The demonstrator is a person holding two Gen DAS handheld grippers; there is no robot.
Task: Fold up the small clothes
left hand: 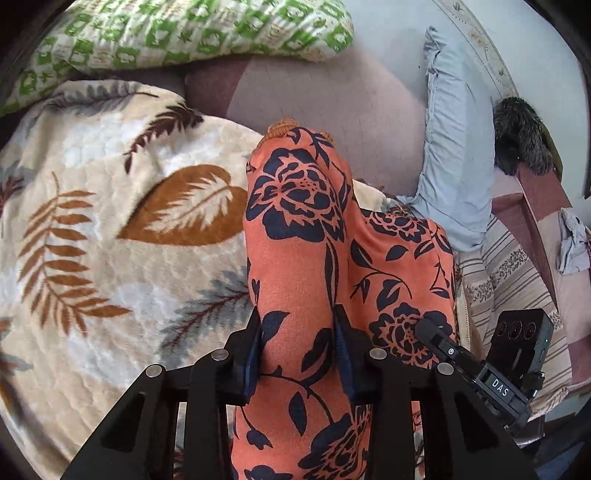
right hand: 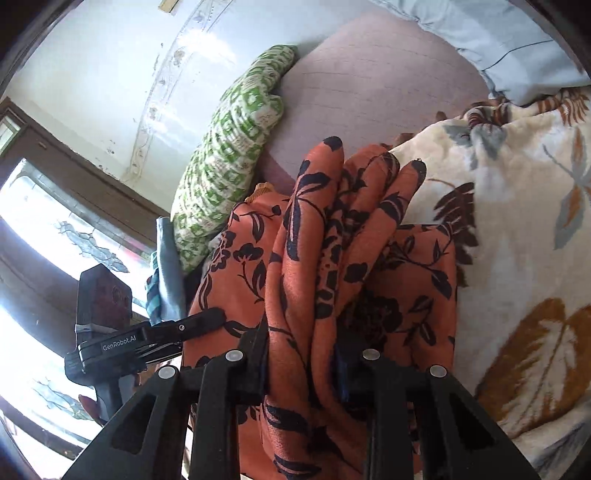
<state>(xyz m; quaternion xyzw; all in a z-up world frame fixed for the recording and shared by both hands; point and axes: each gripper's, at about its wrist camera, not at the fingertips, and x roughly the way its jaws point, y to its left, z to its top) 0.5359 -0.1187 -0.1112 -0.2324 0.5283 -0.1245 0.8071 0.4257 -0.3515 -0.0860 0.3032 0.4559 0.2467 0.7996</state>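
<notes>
An orange garment with a dark blue flower print (left hand: 295, 229) hangs bunched between both grippers above a bed. My left gripper (left hand: 297, 332) is shut on a thick fold of it, and the cloth runs forward and up from the jaws. My right gripper (right hand: 301, 354) is shut on several gathered folds of the same garment (right hand: 332, 229). The right gripper also shows at the lower right of the left wrist view (left hand: 432, 328), close beside the left one. The left gripper shows at the left of the right wrist view (right hand: 207, 317). The cloth hides the fingertips.
A cream blanket with brown and grey leaves (left hand: 110, 221) covers the bed under the garment. A green-and-white patterned pillow (left hand: 184, 33) and a pale blue pillow (left hand: 454, 155) lie by the mauve headboard (left hand: 325, 99). A window (right hand: 44, 229) is at the left.
</notes>
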